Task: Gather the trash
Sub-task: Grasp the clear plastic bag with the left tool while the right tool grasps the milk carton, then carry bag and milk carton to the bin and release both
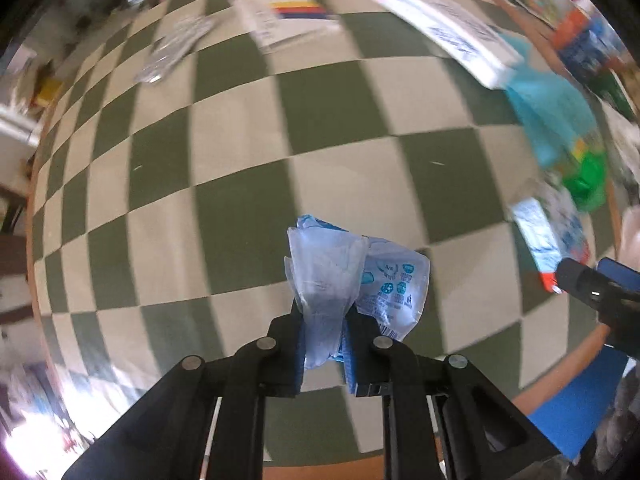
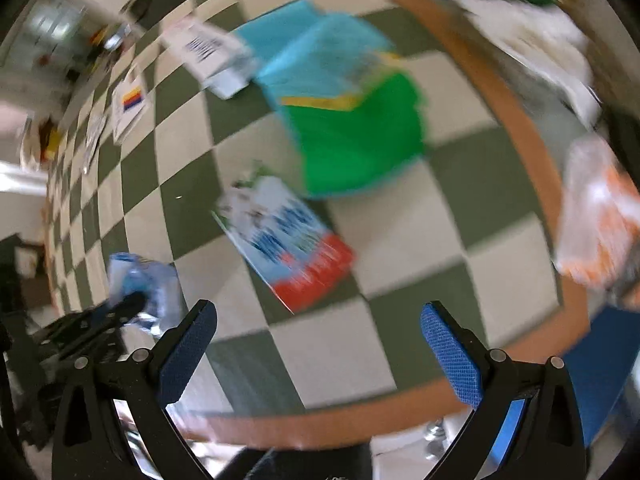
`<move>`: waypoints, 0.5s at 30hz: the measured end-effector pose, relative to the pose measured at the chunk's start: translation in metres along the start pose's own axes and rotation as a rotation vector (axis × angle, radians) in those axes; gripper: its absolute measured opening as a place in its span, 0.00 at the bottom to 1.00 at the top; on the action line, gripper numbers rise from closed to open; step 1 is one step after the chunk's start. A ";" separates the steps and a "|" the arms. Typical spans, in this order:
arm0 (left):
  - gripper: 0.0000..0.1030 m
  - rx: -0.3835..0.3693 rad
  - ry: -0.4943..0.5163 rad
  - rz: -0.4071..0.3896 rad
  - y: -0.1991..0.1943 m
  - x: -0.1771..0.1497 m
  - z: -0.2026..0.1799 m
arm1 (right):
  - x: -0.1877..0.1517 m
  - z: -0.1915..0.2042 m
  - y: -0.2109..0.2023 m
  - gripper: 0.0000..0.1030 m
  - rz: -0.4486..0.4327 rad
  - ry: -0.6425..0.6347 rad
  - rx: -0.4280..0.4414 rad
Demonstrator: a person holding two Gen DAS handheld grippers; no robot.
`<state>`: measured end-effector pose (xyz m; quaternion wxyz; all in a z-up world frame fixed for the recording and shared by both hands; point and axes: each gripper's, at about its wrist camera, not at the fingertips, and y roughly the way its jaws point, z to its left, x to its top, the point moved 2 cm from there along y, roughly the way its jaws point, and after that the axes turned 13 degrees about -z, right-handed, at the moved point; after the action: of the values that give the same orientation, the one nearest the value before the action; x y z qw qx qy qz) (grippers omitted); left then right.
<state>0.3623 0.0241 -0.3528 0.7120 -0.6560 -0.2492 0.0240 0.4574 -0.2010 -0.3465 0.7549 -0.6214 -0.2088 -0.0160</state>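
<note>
Wrappers: one gripped, one loose.

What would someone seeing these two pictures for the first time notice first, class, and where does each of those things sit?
First, the crumpled blue-printed plastic wrapper pinched in the left tongs, low in the middle of the left wrist view above the green-and-cream checkered tablecloth. Next, in the right wrist view, a bright blue-and-green bag lies at upper centre, with a blue, white and red packet below it, ahead of the wide-open right tongs.
</note>
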 end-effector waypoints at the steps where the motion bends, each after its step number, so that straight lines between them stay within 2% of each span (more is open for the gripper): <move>1: 0.12 0.007 -0.009 -0.001 0.000 -0.001 0.004 | 0.003 0.009 0.008 1.00 0.000 -0.039 -0.022; 3: 0.12 0.023 -0.023 -0.011 -0.003 -0.003 0.013 | 0.006 0.023 0.022 0.93 -0.005 -0.113 -0.069; 5: 0.12 0.032 -0.032 -0.020 -0.009 -0.007 0.019 | 0.006 0.034 0.035 0.65 0.001 -0.166 -0.105; 7: 0.12 0.033 -0.039 -0.028 -0.015 -0.012 0.020 | 0.005 0.041 0.037 0.64 -0.022 -0.184 -0.110; 10: 0.11 0.035 -0.044 -0.053 -0.028 -0.019 0.028 | -0.001 0.050 0.031 0.62 -0.033 -0.168 -0.070; 15: 0.11 0.018 -0.069 -0.115 -0.063 -0.037 0.038 | -0.022 0.072 -0.002 0.61 -0.067 -0.122 0.006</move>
<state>0.2967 0.0375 -0.3048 0.7091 -0.6330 -0.3106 0.0080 0.4150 -0.1382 -0.3420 0.7416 -0.6118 -0.2752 -0.0025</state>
